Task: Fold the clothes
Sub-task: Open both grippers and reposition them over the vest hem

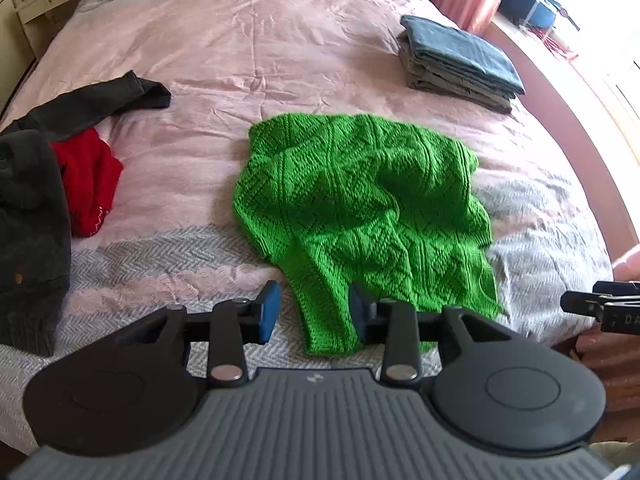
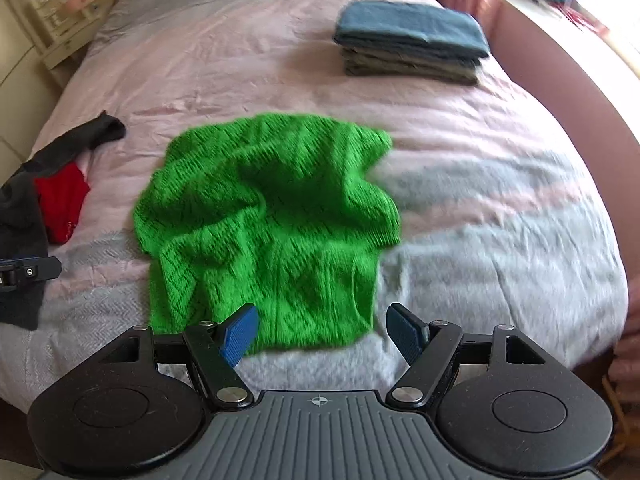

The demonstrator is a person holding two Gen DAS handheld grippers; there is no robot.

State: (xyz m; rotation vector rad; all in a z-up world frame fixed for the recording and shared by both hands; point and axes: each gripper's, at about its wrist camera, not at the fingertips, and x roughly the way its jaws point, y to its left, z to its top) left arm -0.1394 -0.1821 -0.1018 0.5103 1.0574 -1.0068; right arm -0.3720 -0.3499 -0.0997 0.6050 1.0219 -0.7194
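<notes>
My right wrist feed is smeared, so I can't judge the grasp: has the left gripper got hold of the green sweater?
Observer: No. The left gripper is open. A narrow end of the green sweater shows in the gap between its fingers, unclamped.
Operator: Does the sweater lie flat?
Observer: No, a raised wrinkle runs across its middle.
Operator: Anything to note on the dark pile at the left?
Observer: The dark grey garment has a small brown button on it.
</notes>
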